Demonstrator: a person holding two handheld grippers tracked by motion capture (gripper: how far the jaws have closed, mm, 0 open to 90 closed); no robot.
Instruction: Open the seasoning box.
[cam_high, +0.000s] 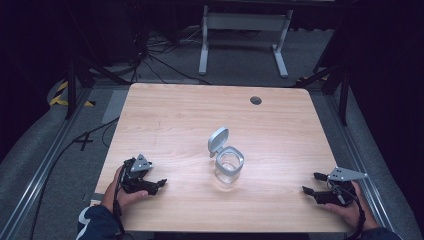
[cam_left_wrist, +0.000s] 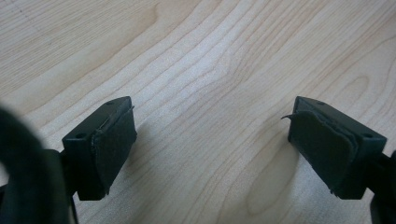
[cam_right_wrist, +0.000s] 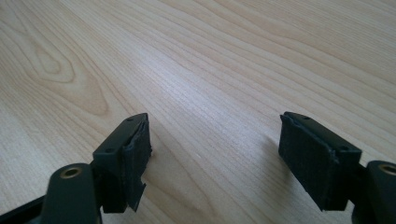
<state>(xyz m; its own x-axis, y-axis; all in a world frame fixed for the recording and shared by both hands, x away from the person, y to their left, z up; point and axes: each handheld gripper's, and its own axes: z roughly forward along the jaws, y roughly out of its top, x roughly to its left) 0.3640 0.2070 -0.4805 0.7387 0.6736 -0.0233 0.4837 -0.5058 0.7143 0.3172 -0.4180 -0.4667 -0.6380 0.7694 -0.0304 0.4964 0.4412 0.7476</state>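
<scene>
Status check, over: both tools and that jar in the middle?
Left tool open, empty. Right tool open, empty. Glass jar mid-table, lid flipped open. Nothing in the way.

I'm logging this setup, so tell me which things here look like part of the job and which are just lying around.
Likely part of the job:
- clear jar with its grey flip lid open
- left tongs, open
- right tongs, open

Just around:
- white stand on the floor
- floor cables

No readable text or labels anywhere.

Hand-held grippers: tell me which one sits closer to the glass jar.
The left hand-held gripper is closer to the glass jar, whose lid is flipped open. The right hand-held gripper rests farther off, near the table's right edge.
</scene>
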